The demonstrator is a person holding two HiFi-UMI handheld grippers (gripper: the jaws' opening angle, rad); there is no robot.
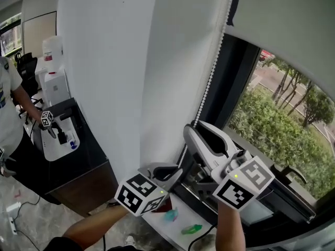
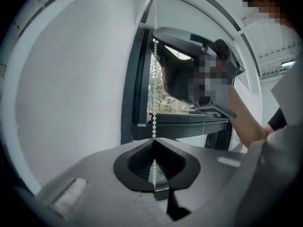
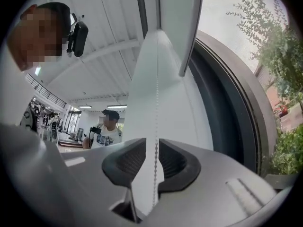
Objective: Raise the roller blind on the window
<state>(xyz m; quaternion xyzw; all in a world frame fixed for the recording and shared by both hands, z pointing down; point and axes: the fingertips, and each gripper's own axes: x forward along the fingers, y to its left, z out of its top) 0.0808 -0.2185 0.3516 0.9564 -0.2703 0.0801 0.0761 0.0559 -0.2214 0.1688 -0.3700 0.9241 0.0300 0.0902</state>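
The white roller blind covers the top of the window, its lower edge slanting across the upper right. Its white bead chain hangs down along the dark window frame. My left gripper is low on the chain, and in the left gripper view its jaws are shut on the bead chain, with beads running through the pads. Higher up, my right gripper stands open; in the right gripper view the bead chain passes between its pads without touching them.
A white wall fills the left of the window. A dark cabinet with white devices stands at lower left, a person beside it. Small coloured things lie on the sill. Trees show through the glass. Another person stands behind.
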